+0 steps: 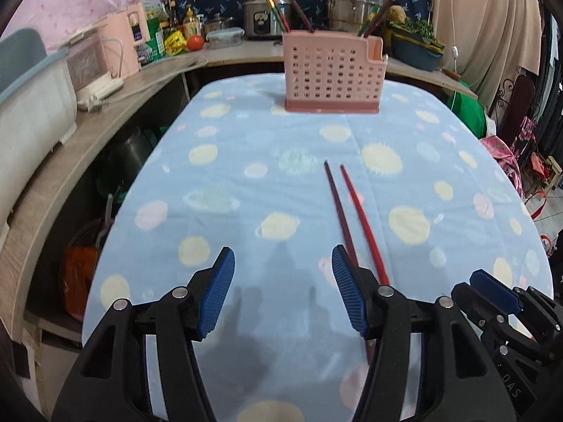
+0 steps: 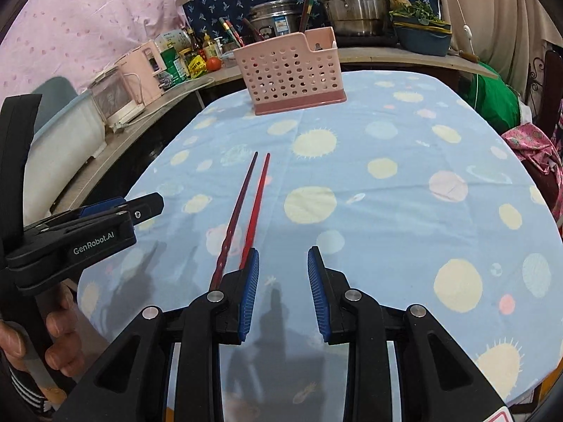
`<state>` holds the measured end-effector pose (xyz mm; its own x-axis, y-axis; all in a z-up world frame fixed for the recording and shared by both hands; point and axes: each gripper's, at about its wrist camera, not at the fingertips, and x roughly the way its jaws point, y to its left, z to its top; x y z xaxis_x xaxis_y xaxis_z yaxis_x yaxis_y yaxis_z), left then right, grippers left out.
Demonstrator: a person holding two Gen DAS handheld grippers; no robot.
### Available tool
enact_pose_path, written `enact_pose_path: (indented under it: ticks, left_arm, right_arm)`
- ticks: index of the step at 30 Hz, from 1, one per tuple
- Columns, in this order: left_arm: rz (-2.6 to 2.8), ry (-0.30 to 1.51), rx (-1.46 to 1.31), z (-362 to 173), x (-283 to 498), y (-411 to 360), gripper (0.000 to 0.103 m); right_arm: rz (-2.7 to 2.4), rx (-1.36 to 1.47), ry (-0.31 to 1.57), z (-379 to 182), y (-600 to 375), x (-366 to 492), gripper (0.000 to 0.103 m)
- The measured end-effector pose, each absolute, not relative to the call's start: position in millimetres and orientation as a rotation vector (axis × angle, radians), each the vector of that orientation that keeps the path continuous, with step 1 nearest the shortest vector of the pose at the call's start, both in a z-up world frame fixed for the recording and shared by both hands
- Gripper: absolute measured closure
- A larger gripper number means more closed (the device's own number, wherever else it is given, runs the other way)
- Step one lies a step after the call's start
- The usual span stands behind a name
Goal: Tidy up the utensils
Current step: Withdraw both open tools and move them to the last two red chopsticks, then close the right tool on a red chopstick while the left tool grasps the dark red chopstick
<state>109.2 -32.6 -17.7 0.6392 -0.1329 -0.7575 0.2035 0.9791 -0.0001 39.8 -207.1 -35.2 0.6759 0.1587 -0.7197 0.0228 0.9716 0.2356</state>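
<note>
My left gripper hangs over the near part of the table with its blue pads fairly wide apart and nothing between them, only the blue cloth with its yellow and pink planets. My right gripper sits just to the right of it, its jaws narrower but plainly parted, and empty as well. From the left camera I see the right gripper's blue tip at the near right edge; from the right camera I see the left tool's black body at the left, with my hand wrapped round its handle.

Two chopsticks lie side by side on the cloth, running from near to far: a dark chopstick on the left and a red chopstick just right of it, close together and slightly spread toward the near end. They lie between my two grippers. Their near ends pass behind my left gripper's right finger and my right gripper's left finger; I cannot tell whether either finger touches them.

At the far end of the table stands the pink perforated holder, upright, with several chopsticks already sticking out of its top. Behind it runs a counter crowded with a rice cooker, stacked steel pots, bottles and a tomato
</note>
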Motion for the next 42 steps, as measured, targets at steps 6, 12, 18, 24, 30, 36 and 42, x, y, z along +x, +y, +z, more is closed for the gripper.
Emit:
enact_pose_path:
  ticks: [6,12,18,24,30,36,42]
  left_arm:
    - [-0.184,0.9,0.08,-37.3,95.5,-24.1,0.048]
    - [-0.185,0.918,0.061,-44.1,87.4,-17.1,0.042]
    - [-0.185,0.931,0.063,-49.5,84.4,-15.5,0.04]
    - [-0.187,0.946,0.059,-55.0,82.6,-15.5,0.037]
    - [-0.197,0.942,0.061,-55.4,80.5,-18.5,0.031]
    - [-0.217,0.941,0.065,-54.7,76.6,-26.8,0.026]
    - [-0.25,0.951,0.078,-57.3,73.3,-40.1,0.024]
  right_arm:
    - [0.106,0.216,0.855,-48.6,-190.0,31.6,0.074]
    - [0.132,0.214,0.885,-60.0,-178.2,30.3,0.074]
    - [0.147,0.205,0.904,-67.7,-169.5,31.4,0.075]
    - [0.138,0.194,0.905,-71.6,-166.4,32.7,0.08]
    - [0.111,0.18,0.901,-73.3,-170.6,32.9,0.094]
    - [0.073,0.233,0.888,-72.8,-187.6,29.8,0.096]
    - [0.037,0.276,0.883,-72.6,-204.0,27.4,0.096]
